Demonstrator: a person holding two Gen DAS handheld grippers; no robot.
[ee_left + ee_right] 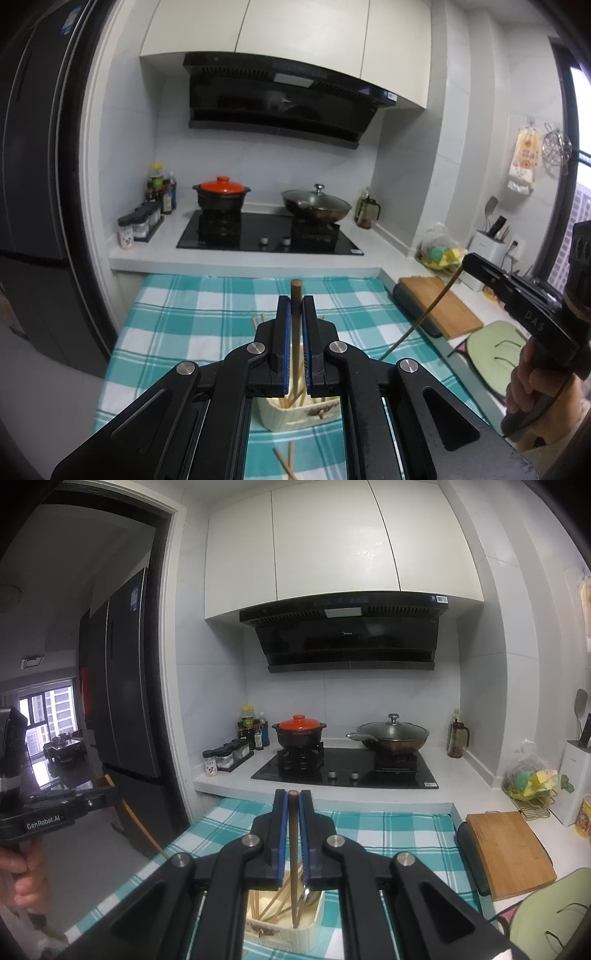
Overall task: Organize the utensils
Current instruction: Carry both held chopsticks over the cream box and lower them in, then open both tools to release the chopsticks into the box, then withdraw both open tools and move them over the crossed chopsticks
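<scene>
My left gripper [296,300] is shut on a brown chopstick [296,325] and holds it upright over a cream utensil box [295,415] that has several chopsticks in it. My right gripper [293,796] is shut on another chopstick [293,849] whose lower end reaches into the same box [284,928], beside a fork and spoon [306,893]. In the left wrist view the right gripper [469,263] shows at the right with its chopstick [421,321] slanting down. Loose chopsticks [286,461] lie on the cloth in front of the box.
A teal checked cloth [184,325] covers the table. Behind it stands a black stove [269,236] with a red-lidded pot [221,194] and a lidded wok [316,206]. A wooden cutting board [509,849] lies on the right. A dark fridge [33,184] stands on the left.
</scene>
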